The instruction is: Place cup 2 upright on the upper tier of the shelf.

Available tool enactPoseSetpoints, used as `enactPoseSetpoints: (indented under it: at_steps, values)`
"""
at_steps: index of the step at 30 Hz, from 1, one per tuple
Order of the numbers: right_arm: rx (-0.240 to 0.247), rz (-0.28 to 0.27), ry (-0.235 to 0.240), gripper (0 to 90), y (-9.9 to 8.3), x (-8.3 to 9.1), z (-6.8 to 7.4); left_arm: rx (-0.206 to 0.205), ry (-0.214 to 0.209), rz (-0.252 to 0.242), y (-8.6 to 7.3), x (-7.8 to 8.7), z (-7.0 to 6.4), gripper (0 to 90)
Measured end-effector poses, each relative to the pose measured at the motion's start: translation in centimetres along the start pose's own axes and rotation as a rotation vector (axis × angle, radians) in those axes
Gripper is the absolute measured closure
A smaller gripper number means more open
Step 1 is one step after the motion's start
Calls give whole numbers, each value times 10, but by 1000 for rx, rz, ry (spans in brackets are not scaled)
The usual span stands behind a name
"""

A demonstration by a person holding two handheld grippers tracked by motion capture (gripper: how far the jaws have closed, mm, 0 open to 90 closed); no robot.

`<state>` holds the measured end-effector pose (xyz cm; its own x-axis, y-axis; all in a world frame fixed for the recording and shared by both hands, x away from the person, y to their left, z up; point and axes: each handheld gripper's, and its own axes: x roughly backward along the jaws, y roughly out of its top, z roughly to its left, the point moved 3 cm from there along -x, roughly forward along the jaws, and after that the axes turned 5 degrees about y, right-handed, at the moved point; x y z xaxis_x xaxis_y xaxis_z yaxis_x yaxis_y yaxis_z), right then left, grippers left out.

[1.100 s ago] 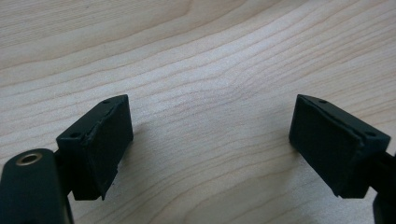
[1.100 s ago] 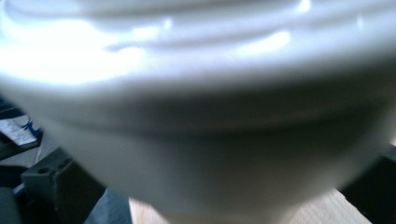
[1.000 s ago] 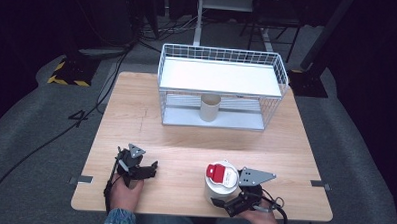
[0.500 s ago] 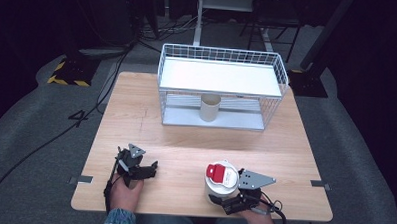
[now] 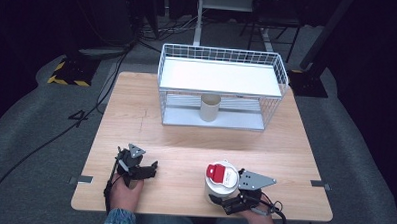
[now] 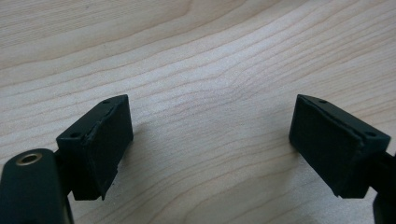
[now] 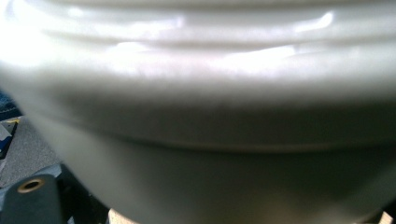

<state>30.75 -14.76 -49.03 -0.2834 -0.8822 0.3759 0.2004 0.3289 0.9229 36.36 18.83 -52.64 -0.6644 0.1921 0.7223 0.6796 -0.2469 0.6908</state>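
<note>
A white jar with a red lid (image 5: pixel 221 179) stands near the table's front edge, right of centre. My right gripper (image 5: pixel 222 199) reaches it from the front, low on its body, and seems shut on it. In the right gripper view the jar's pale ribbed wall (image 7: pixel 196 116) is pressed close and hides the jaws. My left gripper (image 5: pixel 143 170) rests at the front left of the wooden table (image 5: pixel 185 136). It is open, with bare wood between its fingers (image 6: pixel 100 144).
A white wire two-level shelf basket (image 5: pixel 221 54) stands at the back of the table. A beige cup (image 5: pixel 210 107) stands upright on its lower level. Cables and stands lie on the dark floor behind the table.
The right gripper's grey plate has dipped slightly. The jar and the left gripper stay where they were.
</note>
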Motion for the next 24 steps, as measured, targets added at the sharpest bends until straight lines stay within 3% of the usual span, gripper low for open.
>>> enactPoseSetpoints:
  at_steps: [11, 24]
  values:
    - [19, -11, 6, 123, 6, 3, 2, 0, 0, 0, 0, 0, 0, 141]
    - [15, -35, -1, 124, 31, 11, -4, 0, 0, 0, 0, 0, 0, 141]
